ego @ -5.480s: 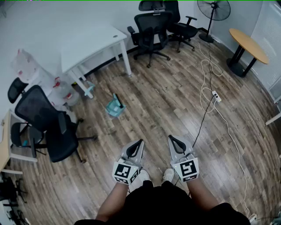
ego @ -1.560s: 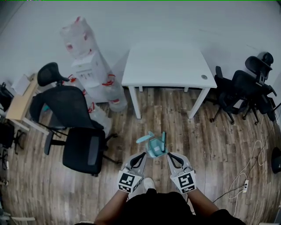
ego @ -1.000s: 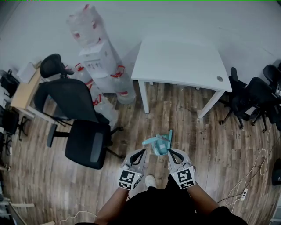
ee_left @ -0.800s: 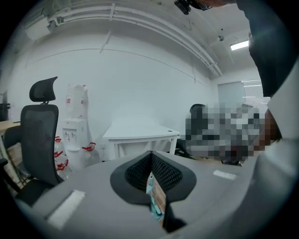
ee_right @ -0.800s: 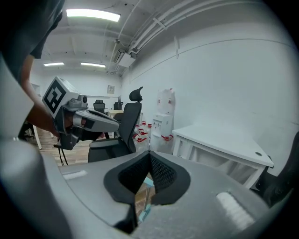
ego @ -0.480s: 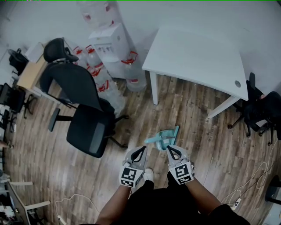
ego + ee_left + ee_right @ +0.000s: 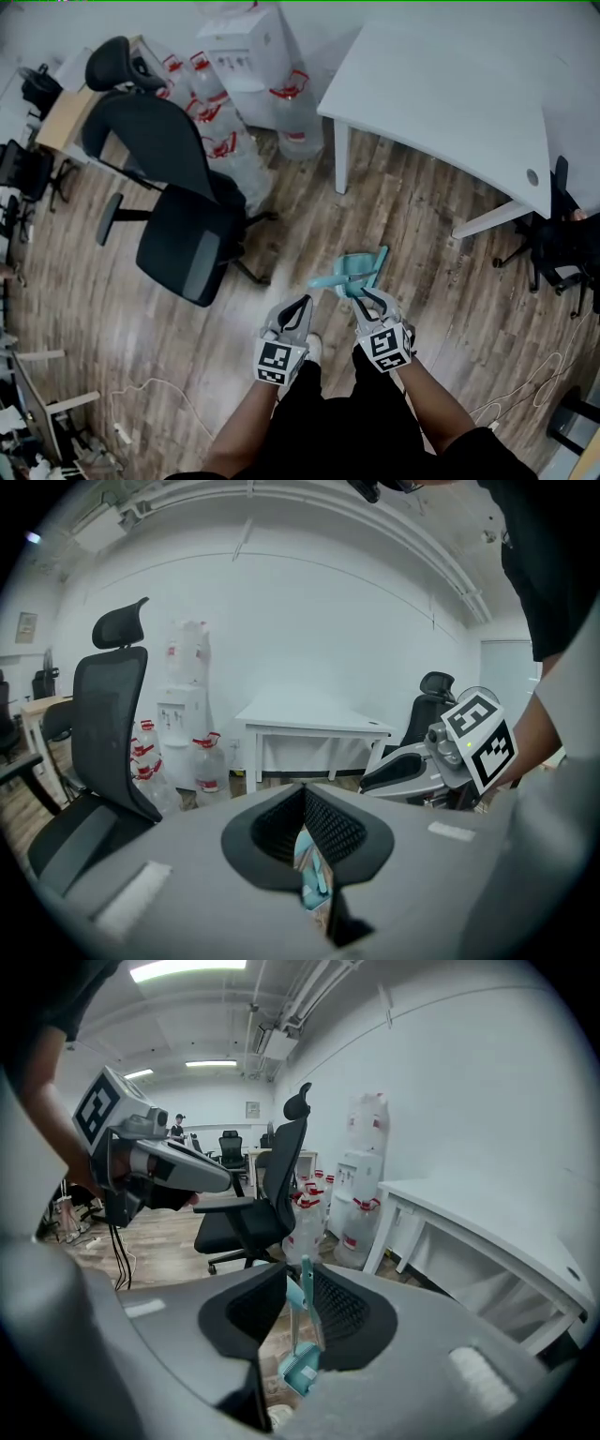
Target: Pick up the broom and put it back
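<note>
Down near the floor, our right gripper has its jaws just parting, with the broom handle lined up between them, ungripped. Our left gripper is clenched, empty. We centre first, then squeeze.

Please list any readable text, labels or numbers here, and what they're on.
No legible words or numbers anywhere.
Water jugs: red labels, too blurred to read.
Wall notice: too small to read.
Square black-and-white markers: coded patterns, no letters.

Wood-grain floor, matt table — plastic broom
</note>
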`<state>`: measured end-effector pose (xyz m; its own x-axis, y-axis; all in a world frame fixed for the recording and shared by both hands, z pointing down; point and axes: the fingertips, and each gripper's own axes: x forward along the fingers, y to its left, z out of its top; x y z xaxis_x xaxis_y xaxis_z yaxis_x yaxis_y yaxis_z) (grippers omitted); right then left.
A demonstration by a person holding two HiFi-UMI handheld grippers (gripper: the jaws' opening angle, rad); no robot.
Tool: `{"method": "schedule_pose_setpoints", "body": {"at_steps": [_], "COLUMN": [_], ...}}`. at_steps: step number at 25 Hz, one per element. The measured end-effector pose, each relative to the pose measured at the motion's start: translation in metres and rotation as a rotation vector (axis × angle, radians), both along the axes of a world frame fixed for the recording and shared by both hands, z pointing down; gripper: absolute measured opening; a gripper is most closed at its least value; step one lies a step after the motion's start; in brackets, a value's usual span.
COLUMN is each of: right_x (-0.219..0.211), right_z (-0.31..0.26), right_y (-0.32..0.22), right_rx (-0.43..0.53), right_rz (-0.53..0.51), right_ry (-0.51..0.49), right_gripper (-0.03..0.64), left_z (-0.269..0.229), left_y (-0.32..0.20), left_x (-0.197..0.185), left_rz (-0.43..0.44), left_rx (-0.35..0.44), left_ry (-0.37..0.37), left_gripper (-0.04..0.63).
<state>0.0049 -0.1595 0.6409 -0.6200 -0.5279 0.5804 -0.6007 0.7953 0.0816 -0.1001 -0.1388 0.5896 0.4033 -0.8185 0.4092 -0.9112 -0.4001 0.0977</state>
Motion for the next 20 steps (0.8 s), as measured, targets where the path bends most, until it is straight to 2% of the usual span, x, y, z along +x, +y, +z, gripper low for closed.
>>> {"method": "schedule_pose_setpoints", "body": {"at_steps": [10,20], "right_x": [-0.007,-0.019], "right_z": [0.044,0.061], "right_y": [-0.020,-0.029], "right_rx": [-0.017,0.005], "right_rz": [-0.081,-0.107], "right_ry": [0.085,0.145], "right_gripper": [0.141,0.150], "left_z": [0.026,0.037], "left_y": [0.010,0.013], "left_x": [-0.004,-0.010], "left_rz": [-0.043,-0.077], "left_rx": [-0.060,-0.084], "left_ry": [-0.032,-0.031], "left_gripper": [0.016,0.017]}}
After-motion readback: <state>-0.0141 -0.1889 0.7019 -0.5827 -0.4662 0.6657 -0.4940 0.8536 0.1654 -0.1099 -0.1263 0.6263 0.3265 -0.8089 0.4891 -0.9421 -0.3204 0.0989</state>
